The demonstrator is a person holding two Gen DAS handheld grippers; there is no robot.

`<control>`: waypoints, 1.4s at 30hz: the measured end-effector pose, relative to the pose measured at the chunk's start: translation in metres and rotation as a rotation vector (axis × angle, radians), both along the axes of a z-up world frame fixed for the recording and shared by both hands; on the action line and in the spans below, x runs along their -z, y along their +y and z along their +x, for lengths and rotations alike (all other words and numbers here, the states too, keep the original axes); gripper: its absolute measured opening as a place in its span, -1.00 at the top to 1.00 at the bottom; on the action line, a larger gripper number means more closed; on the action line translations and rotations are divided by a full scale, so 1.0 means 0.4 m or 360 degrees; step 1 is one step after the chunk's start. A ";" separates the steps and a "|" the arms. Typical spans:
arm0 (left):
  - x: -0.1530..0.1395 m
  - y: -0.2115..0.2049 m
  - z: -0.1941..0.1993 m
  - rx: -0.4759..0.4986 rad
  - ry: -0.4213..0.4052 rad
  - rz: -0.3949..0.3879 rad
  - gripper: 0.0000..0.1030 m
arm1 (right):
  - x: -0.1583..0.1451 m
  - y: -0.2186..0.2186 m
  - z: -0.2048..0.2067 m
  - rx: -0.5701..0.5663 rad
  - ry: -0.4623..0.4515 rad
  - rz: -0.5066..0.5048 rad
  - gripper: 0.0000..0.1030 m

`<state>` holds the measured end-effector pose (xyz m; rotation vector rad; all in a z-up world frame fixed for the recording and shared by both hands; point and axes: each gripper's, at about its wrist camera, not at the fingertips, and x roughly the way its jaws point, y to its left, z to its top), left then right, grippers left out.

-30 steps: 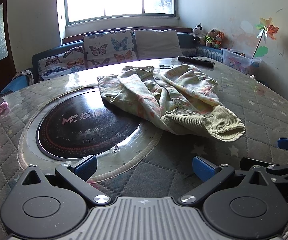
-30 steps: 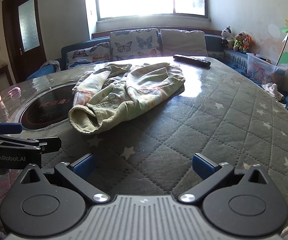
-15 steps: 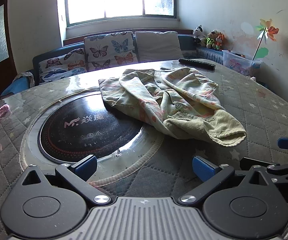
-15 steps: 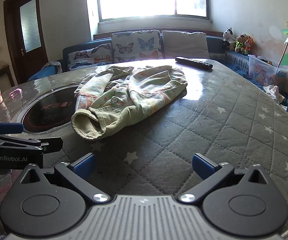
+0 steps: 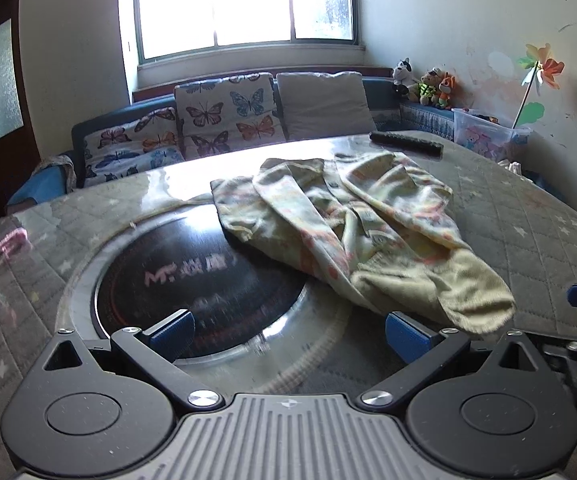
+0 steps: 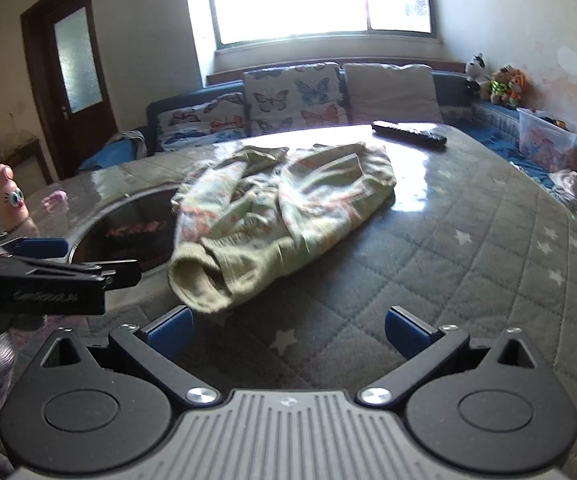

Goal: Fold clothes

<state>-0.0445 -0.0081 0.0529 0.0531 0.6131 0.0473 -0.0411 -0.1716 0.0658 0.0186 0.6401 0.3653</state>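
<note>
A crumpled pale yellow-green patterned garment (image 5: pixel 352 224) lies on the round quilted table, partly over the black glass cooktop (image 5: pixel 200 276). It also shows in the right wrist view (image 6: pixel 276 212), its ribbed cuff (image 6: pixel 200 280) nearest. My left gripper (image 5: pixel 290 332) is open and empty, just short of the cuff (image 5: pixel 468 296). My right gripper (image 6: pixel 288 330) is open and empty, its left fingertip close to the cuff. The left gripper shows from the side in the right wrist view (image 6: pixel 64 276).
A black remote (image 6: pixel 408 134) lies at the table's far edge. A pink bottle (image 6: pixel 6 196) stands at the left. A sofa with butterfly cushions (image 5: pixel 224 116) is behind the table. A clear storage box (image 5: pixel 488 136) and a pinwheel (image 5: pixel 536 68) stand at the right wall.
Both grippers have moved forward toward the garment; its cuff is now closer to the fingertips. The garment has not moved.
</note>
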 end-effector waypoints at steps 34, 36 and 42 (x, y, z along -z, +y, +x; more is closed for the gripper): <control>0.031 0.081 0.338 0.0149 0.0252 -0.0284 0.82 | 0.034 0.127 0.374 -0.0209 0.0128 -0.0236 0.44; 0.031 0.086 0.328 0.0146 0.0223 -0.0275 0.92 | 0.037 0.115 0.366 -0.0198 0.0138 -0.0210 0.75; 0.009 0.120 0.285 0.0068 0.0143 -0.0264 0.98 | 0.018 0.076 0.314 -0.0131 0.0090 -0.0132 0.95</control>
